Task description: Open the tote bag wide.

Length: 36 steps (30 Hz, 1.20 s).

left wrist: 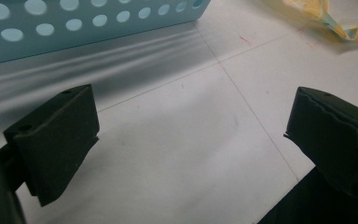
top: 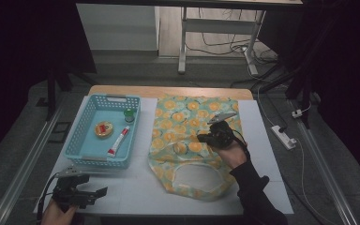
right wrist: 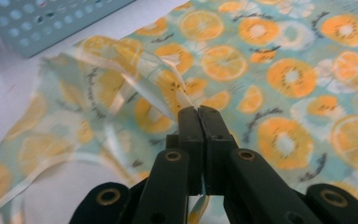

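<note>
A teal cloth with an orange-slice print (top: 192, 140) lies flat on the white table, its rounded cut-out toward the near edge. My right gripper (top: 205, 138) hovers over the cloth's middle. Its jaws (right wrist: 198, 112) are shut on a thin strap of that cloth (right wrist: 135, 60), which rises off the fabric (right wrist: 279, 70) in a loop. My left gripper (top: 101, 192) rests low by the table's near left corner. It stands open (left wrist: 191, 121) over bare table with nothing between its fingers (left wrist: 56, 135).
A light-blue perforated basket (top: 73, 140) sits left of the cloth, holding a green-capped bottle (top: 129, 115), a round yellow tin (top: 103, 129) and a red-and-white tube (top: 118, 140). The basket wall (left wrist: 74, 23) is just beyond my left gripper. A power strip (top: 283, 137) lies right of the table.
</note>
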Tool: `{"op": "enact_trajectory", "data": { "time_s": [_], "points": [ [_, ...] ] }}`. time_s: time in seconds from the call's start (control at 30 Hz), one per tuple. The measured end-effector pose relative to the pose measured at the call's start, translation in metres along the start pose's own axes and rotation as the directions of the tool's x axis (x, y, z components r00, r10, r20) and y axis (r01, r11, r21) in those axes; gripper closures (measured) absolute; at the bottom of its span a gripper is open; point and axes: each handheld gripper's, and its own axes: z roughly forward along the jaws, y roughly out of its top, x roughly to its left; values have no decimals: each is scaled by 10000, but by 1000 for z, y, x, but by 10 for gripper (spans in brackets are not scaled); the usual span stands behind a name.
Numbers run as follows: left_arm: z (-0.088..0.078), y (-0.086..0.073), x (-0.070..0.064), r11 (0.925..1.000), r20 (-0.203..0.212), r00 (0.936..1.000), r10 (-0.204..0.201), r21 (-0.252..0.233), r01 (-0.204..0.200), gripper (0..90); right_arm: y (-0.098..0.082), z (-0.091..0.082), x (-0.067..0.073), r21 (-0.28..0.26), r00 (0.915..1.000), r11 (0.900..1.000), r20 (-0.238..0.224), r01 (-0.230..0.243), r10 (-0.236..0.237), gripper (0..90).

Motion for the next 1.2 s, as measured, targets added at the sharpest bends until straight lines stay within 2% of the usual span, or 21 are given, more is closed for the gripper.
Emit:
{"op": "enact_trajectory", "data": {
  "time_s": [0.4, 0.67, 0.8, 0.93, 1.0, 1.1, 1.2],
  "points": [
    [0, 0, 1, 10000, 71, 9999, -87, -23, 87, 27, 22, 22, -23, -143, 9996, 9999, 266, -21, 25, 889],
    [0, 0, 2, 9999, 97, 9999, -128, -26, 129, 27, 36, 33, -39, -373, 9972, 9992, 729, -130, 157, 889],
    [0, 0, 2, 9999, 106, 9998, -169, -25, 169, 27, 33, 44, -47, -296, 9945, 9995, 1037, -125, 155, 888],
    [0, 0, 3, 9998, 114, 9998, -181, -20, 182, 27, 23, 59, -52, -50, 9914, 9999, 1305, -126, 131, 887],
    [0, 0, 3, 9998, 114, 9998, -190, -25, 191, 27, 16, 67, -54, 108, 9908, 9997, 1334, -225, 209, 884],
    [-1, -1, 3, 9998, 120, 9997, -199, -29, 199, 27, 8, 76, -54, 470, 9890, 9988, 1476, -153, 82, 880],
    [-1, -1, 3, 9998, 119, 9997, -201, -36, 202, 27, 5, 79, -54, 539, 9898, 9984, 1421, -175, 97, 864]
  ]
}}
